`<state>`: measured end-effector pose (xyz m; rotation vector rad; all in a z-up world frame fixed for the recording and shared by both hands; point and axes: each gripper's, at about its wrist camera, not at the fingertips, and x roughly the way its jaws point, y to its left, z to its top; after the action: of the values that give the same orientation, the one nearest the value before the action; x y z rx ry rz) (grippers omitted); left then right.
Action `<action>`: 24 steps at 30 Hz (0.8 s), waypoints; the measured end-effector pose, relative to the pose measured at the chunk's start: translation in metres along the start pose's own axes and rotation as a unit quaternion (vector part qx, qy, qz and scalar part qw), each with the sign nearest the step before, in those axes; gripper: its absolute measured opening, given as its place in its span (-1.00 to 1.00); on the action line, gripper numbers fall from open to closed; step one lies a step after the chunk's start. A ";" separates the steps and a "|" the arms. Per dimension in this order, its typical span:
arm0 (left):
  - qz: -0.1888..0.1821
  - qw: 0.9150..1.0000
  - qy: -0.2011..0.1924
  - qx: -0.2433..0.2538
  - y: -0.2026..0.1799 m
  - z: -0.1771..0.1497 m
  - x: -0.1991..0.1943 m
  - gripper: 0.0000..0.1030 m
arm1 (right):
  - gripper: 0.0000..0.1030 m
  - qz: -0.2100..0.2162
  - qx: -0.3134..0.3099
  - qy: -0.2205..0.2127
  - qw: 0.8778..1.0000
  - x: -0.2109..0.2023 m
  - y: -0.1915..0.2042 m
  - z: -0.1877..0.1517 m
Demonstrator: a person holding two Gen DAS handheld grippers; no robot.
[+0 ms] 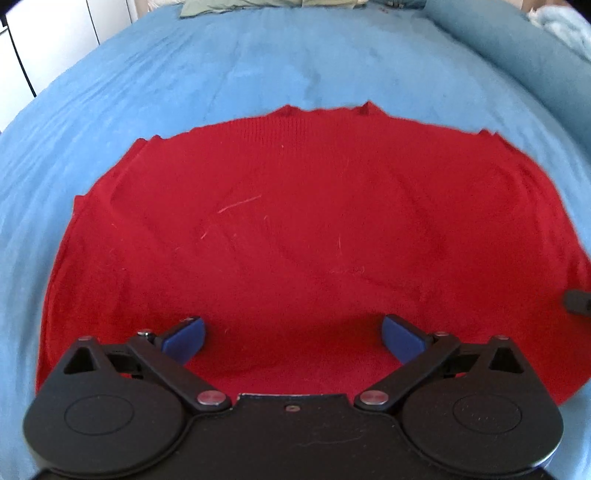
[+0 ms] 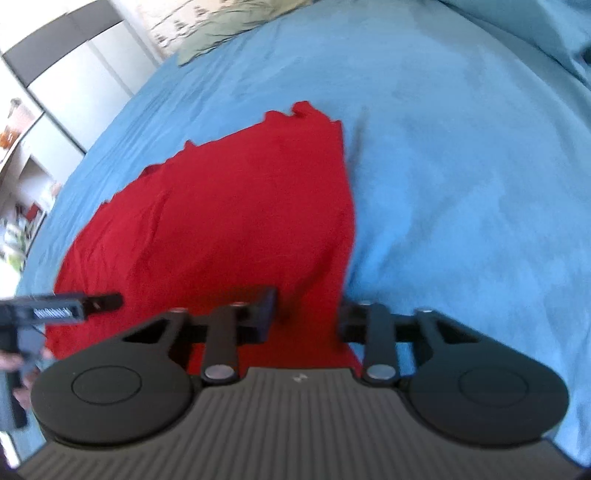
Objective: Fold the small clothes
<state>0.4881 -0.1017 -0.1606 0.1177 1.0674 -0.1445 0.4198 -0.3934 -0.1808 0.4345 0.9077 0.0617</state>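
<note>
Left wrist: one red garment [image 1: 295, 229] spread flat on blue bed [image 1: 221, 66]; left gripper [image 1: 293, 338] wide apart above its near hem, nothing gripped. Right wrist: same garment; right gripper [image 2: 306, 317] narrowed over its right edge, pinch unclear through blur; green cloth [image 2: 221, 33] beyond.

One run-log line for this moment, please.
task: fold red sweater | left gripper: open, above near edge | right gripper: jaws narrow astride side edge, grip unclear | sweater: flat on blue bedspread
</note>
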 end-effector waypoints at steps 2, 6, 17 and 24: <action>0.007 1.000 0.011 0.001 -0.002 0.003 0.003 1.00 | -0.45 -0.009 0.016 0.004 1.000 -0.002 0.007 0.004; -0.005 0.999 0.036 -0.007 0.006 0.012 0.004 1.00 | -0.48 -0.017 0.039 -0.007 0.999 -0.019 0.034 0.021; 0.023 0.999 -0.017 -0.024 0.134 -0.030 -0.075 0.83 | -0.49 0.109 -0.170 0.004 0.979 0.001 0.279 0.052; 0.015 0.999 0.010 -0.051 0.198 -0.083 -0.066 0.83 | -0.42 0.082 -0.266 0.102 0.955 0.118 0.358 -0.036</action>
<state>0.4196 0.1111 -0.1375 0.0437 1.0894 -0.0612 0.5113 -0.0274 -0.1485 -0.0033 1.0126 0.4990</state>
